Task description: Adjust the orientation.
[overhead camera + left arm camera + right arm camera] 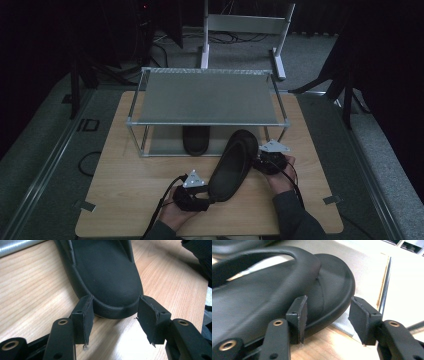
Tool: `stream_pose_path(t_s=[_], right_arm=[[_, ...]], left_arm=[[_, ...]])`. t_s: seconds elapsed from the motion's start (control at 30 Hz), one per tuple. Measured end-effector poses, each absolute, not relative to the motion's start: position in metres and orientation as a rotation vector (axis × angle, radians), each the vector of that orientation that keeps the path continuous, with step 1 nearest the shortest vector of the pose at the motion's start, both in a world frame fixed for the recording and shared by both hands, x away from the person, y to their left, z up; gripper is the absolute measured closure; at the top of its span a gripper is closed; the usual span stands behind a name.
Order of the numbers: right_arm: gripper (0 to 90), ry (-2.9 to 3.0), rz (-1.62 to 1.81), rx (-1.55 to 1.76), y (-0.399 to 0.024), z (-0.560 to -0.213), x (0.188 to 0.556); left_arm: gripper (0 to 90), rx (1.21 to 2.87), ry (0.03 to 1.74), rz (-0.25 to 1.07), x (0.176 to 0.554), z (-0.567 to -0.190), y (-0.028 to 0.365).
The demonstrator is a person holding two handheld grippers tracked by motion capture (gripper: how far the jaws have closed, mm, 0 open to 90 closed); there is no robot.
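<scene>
Black, matte and slightly pebbled, the slipper (231, 167) lies slantwise on the pale wood-grain table (125, 180), its rounded heel near the person and its toe pointing to about one o'clock, toward the rack (207, 97). In the left gripper view its footbed (107, 272) is a smooth, shallow oval dish with a raised, rolled rim. The left gripper (115, 312) holds that heel end: both flat rubber-faced pads meet the rim, one at nine o'clock, one at three. In the high view this gripper (202, 196) sits at the slipper's seven o'clock. The right gripper (327, 317) stands at the toe end, at the slipper's two o'clock in the high view (265, 161). Its one pad lies over the finely ribbed footbed below the broad arched strap (274, 255); the other stands clear of the curved edge, so its jaws are released. The rack is a frame of thin silvery tubes with a grey, finely perforated top shelf. A second dark slipper (196, 140) rests on its lower level, at twelve o'clock from the person's hands.
</scene>
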State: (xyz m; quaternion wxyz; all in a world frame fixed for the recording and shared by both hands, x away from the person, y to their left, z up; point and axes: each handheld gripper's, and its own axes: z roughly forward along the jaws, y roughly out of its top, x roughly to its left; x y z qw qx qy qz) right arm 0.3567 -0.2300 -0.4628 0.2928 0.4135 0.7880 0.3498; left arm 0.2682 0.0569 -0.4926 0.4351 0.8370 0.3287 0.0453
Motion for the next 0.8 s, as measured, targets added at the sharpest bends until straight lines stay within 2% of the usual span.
stream_pose_path(t_s=[0.2,0.47,0.7,0.8], right_arm=[[44.5,2.103,1.0,1.064,-0.23,-0.454,0.334],[41.0,2.156,1.13,1.049,-0.22,-0.453,0.31],[38.1,2.205,1.137,1.056,-0.213,-0.466,0.309],[37.0,2.217,1.122,1.058,-0.211,-0.469,0.307]], left_arm=[[45.8,2.013,0.884,0.25,0.281,-0.482,0.078],[44.4,1.888,1.104,0.493,0.324,-0.479,0.115],[34.2,1.877,1.169,0.531,0.348,-0.486,0.129],[32.8,1.874,1.183,0.516,0.354,-0.49,0.131]])
